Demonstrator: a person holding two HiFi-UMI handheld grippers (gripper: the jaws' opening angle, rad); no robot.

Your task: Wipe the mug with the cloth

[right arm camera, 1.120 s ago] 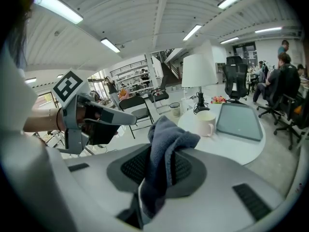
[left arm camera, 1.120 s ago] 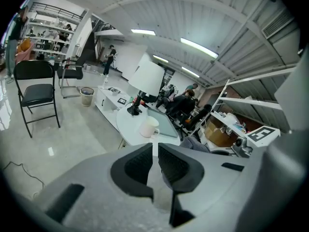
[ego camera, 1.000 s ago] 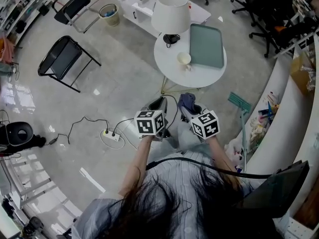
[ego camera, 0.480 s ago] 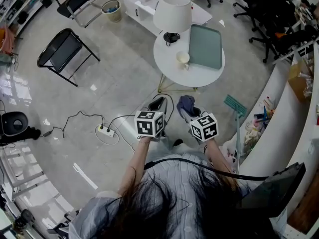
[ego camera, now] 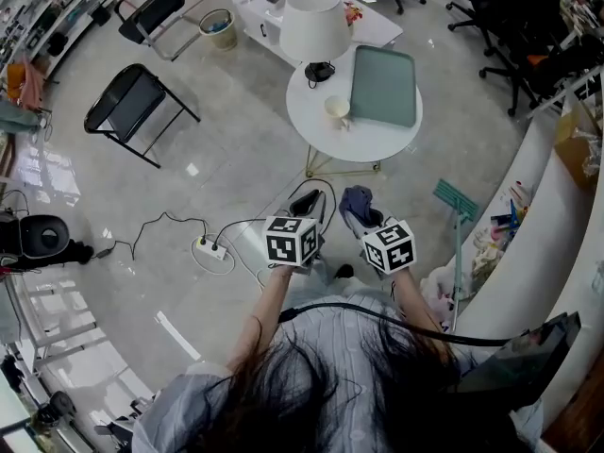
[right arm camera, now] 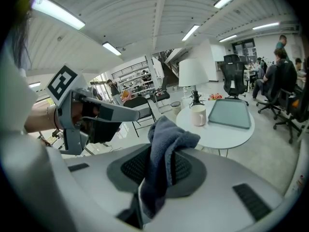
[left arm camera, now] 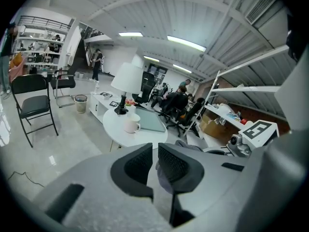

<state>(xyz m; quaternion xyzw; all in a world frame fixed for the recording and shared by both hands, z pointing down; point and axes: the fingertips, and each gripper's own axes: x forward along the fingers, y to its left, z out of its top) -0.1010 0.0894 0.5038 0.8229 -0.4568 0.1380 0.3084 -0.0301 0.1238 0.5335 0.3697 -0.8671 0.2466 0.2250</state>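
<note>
Place: open-plan office, part workshop.
Seating: black swivel chairs (ego camera: 491, 26); folding chairs (ego camera: 132, 107).
Storage: stocked shelving racks (ego camera: 33, 17).
Overhead: strip lights (right arm camera: 53, 12) under a ribbed ceiling.
People: seated at desks (right arm camera: 282, 76).

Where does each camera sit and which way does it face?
Head view: on the head, facing steeply down; hair, arms, left tool, right tool.
Left gripper view: on left tool, along its shut jaws toward the table.
Right gripper view: on right tool, past its clamped cloth toward the table.
All share the mug.
</note>
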